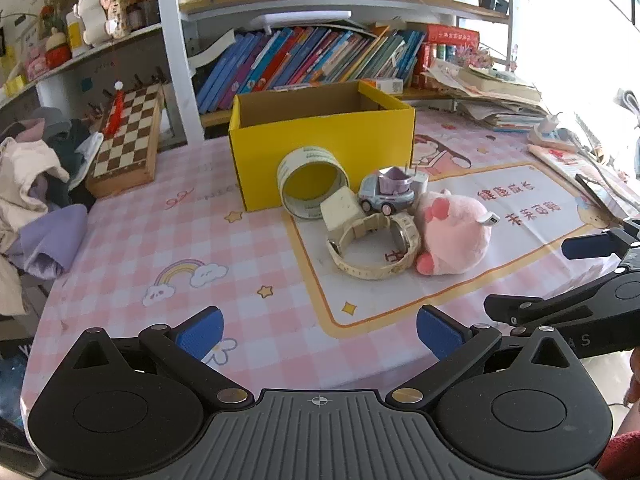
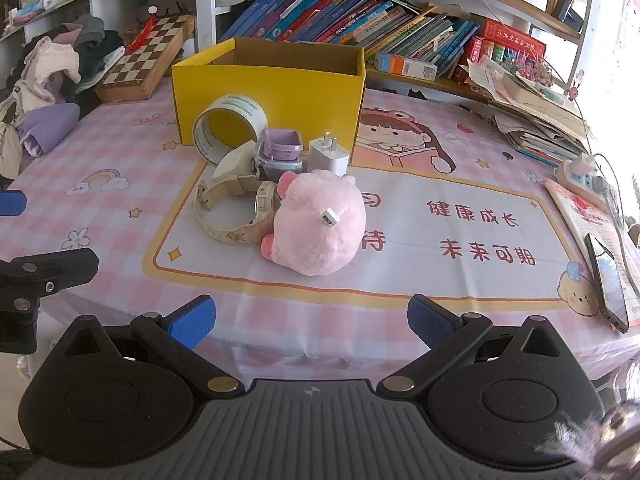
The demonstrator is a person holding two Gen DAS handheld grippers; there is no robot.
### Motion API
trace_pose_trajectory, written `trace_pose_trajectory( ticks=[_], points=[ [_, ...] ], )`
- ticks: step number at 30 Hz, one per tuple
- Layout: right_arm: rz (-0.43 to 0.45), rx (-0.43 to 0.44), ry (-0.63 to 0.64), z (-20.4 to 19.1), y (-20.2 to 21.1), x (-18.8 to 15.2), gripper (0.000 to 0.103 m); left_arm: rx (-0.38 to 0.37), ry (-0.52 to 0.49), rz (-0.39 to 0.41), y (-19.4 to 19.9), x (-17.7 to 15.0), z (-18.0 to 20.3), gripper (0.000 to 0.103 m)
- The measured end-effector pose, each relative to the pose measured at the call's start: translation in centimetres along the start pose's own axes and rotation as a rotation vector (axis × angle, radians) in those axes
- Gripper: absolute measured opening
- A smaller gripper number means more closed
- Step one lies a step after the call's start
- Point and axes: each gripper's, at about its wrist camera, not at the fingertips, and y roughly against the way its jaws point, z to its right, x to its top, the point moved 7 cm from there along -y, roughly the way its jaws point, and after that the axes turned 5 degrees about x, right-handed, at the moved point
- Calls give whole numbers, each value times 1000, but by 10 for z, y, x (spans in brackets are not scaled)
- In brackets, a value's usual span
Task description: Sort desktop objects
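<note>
An open yellow box (image 1: 320,144) (image 2: 272,92) stands on the pink checked tablecloth. In front of it lies a cluster: a tape roll (image 1: 314,182) (image 2: 229,128), a cream watch (image 1: 374,246) (image 2: 236,212), a cream block (image 1: 344,208) (image 2: 236,164), a small toy car (image 1: 386,194) (image 2: 278,154), a white charger plug (image 2: 329,156) and a pink plush (image 1: 454,236) (image 2: 318,224). My left gripper (image 1: 318,334) is open near the table's front edge, short of the cluster. My right gripper (image 2: 310,320) is open too, just before the plush. Both hold nothing.
A chessboard (image 1: 126,138) (image 2: 148,60) and a clothes pile (image 1: 36,184) (image 2: 52,80) sit at the left. Books (image 1: 304,62) fill the shelf behind the box. Paper stacks (image 2: 536,108), a power strip (image 2: 584,174) and a phone (image 2: 608,280) lie at the right.
</note>
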Motion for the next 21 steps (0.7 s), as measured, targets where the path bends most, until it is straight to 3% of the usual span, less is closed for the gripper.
trace_pose_trajectory(
  ticks=[21],
  points=[
    [11,21,7,-7,1,5,103,-31,-19,9,0,-2,-1,103]
  ],
)
